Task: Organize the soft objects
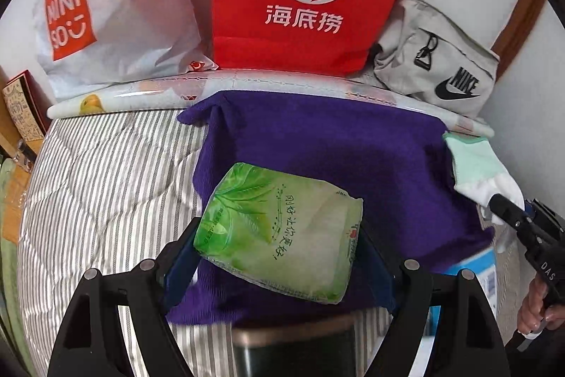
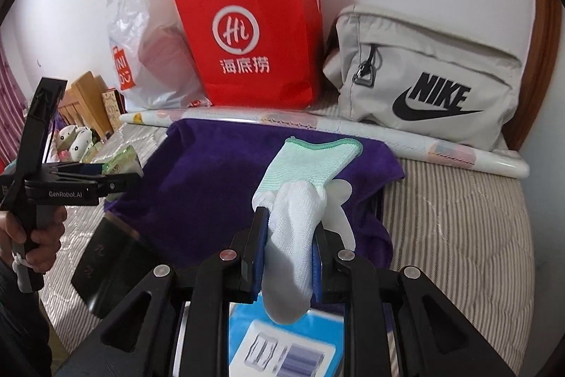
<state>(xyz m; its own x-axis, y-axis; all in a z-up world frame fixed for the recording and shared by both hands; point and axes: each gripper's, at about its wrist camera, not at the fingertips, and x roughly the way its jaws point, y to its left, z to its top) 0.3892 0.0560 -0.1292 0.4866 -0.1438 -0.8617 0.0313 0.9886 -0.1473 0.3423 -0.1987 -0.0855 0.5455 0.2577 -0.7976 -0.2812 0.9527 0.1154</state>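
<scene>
Clamped between the jaws of the left gripper (image 1: 279, 257), nearest its camera, is a soft green tissue pack (image 1: 282, 232), its crinkled plastic wrap printed with pale leaves and a line of dark Chinese characters; it sits tilted, held above the near part of a purple towel (image 1: 317, 143). Over at the right, the right gripper (image 2: 289, 235) has its jaws pressed on a knit glove (image 2: 300, 193), white through the fingers and mint green at the cuff, which stands up over the towel with its cuff pointing away. Beneath that gripper lies a blue box (image 2: 282, 341), blurred. Spread flat, the towel covers a grey striped quilt (image 1: 106, 172). Beyond its far edge runs a long white printed roll (image 2: 353, 126). Against the wall, from left to right, stand a white Miniso bag (image 1: 106, 6), a red paper bag (image 2: 254, 30) and a beige Nike pouch (image 2: 423, 76).
</scene>
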